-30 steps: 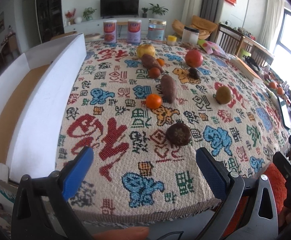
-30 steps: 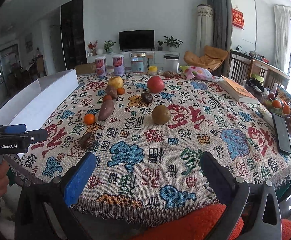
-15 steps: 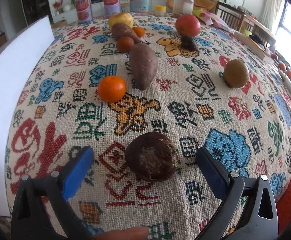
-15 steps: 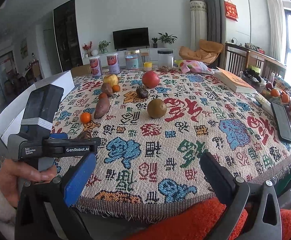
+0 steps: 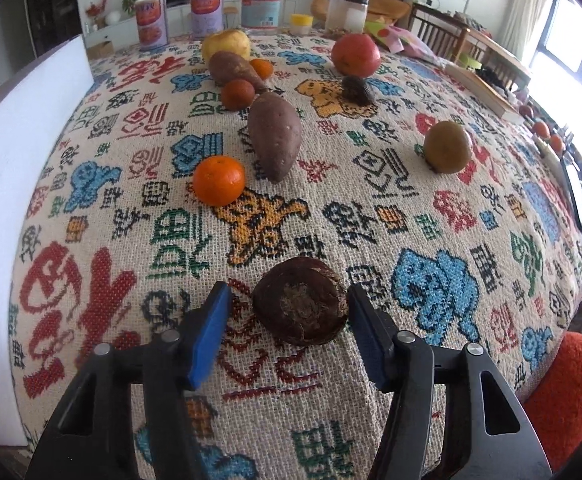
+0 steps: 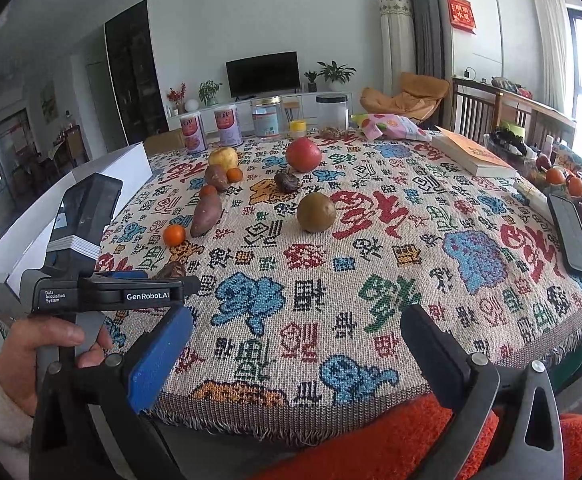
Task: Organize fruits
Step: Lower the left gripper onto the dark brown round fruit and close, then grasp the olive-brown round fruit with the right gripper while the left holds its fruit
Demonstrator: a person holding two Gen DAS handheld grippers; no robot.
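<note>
A dark brown round fruit point(image 5: 301, 306) lies on the patterned tablecloth point(image 5: 371, 208) between the blue pads of my left gripper point(image 5: 289, 316). The right pad touches it; a small gap remains at the left pad. Beyond lie an orange point(image 5: 219, 180), a sweet potato point(image 5: 275, 136), a brownish round fruit point(image 5: 447, 146), a red fruit point(image 5: 355, 55) and a yellow fruit point(image 5: 226, 43). My right gripper point(image 6: 291, 344) is open and empty above the table's near edge. The left gripper point(image 6: 103, 292) shows in the right wrist view, with the brown fruit point(image 6: 173, 270) partly hidden.
A white open box point(image 5: 15, 128) stands along the table's left side. Cans and jars point(image 5: 261, 2) stand at the far edge. A book point(image 6: 467, 152) and a phone point(image 6: 571, 236) lie at the right. A second sweet potato point(image 5: 231, 68) and small oranges lie farther back.
My left gripper has moved forward onto the dark brown fruit and its jaws have narrowed around it. The right gripper has stayed near the table's front edge, still open.
</note>
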